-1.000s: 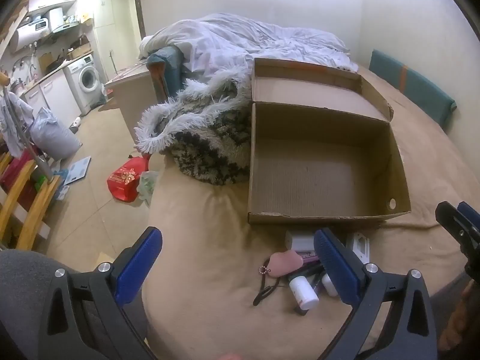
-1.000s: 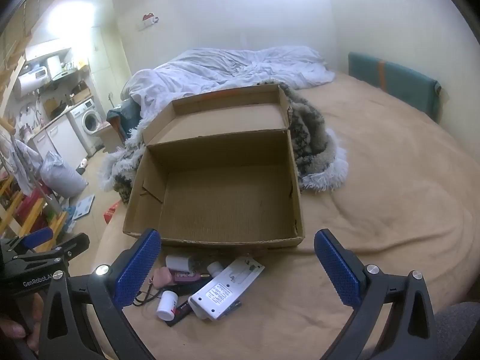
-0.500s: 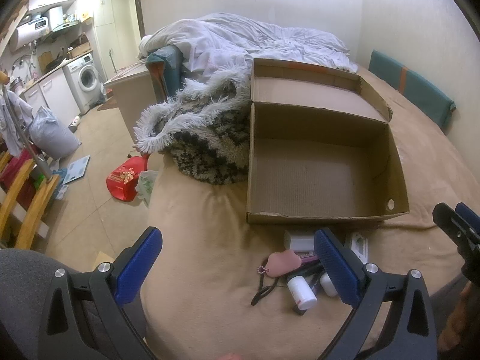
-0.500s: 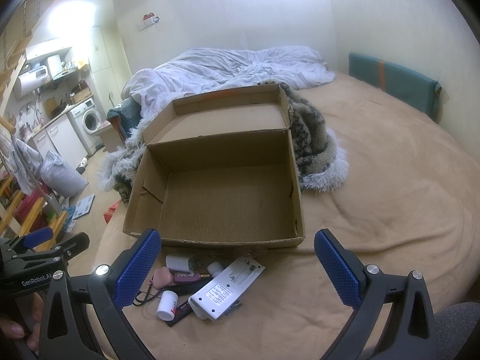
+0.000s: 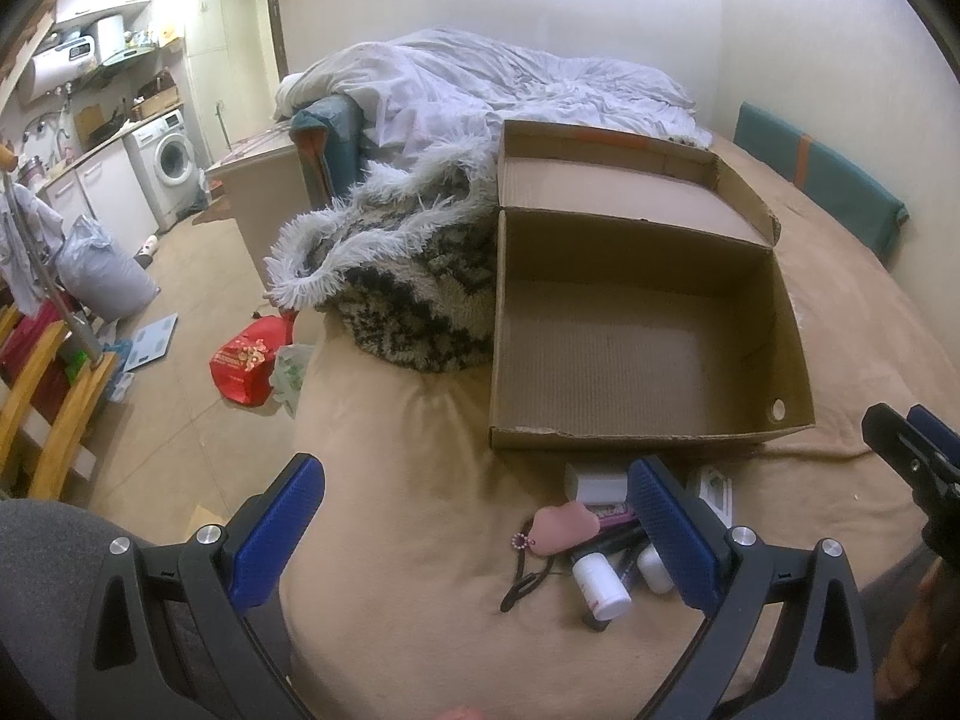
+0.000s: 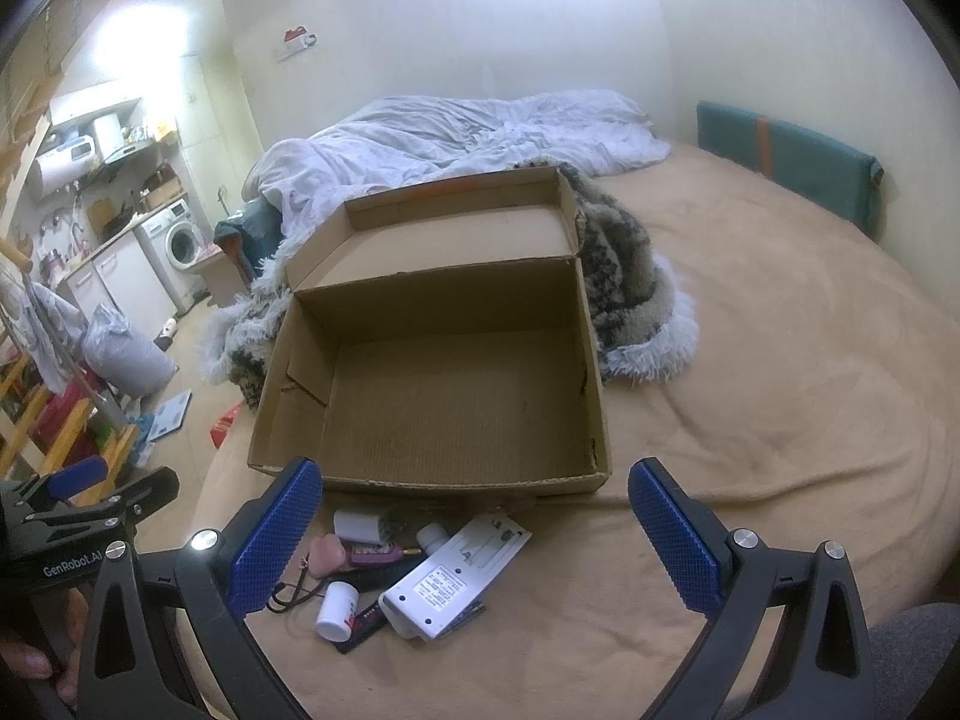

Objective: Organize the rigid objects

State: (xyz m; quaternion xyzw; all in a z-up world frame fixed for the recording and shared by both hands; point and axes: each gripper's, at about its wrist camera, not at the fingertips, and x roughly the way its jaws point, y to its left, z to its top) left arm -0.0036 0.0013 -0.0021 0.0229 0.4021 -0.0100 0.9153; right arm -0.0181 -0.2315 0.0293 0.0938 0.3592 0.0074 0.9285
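**Both grippers held off above the clutter**

Almost nothing had moved since the earlier frames; I saw only a slight drift of the views. I kept my left gripper (image 5: 474, 531) and right gripper (image 6: 474, 531) spread wide, holding nothing. The small items sat on the bed just before the near wall of the empty cardboard box (image 6: 432, 483). The white device (image 6: 447, 576) looked stiff and light; I would grip its long sides. The pill bottle (image 6: 336, 603) might roll. What lay under the device was hidden.
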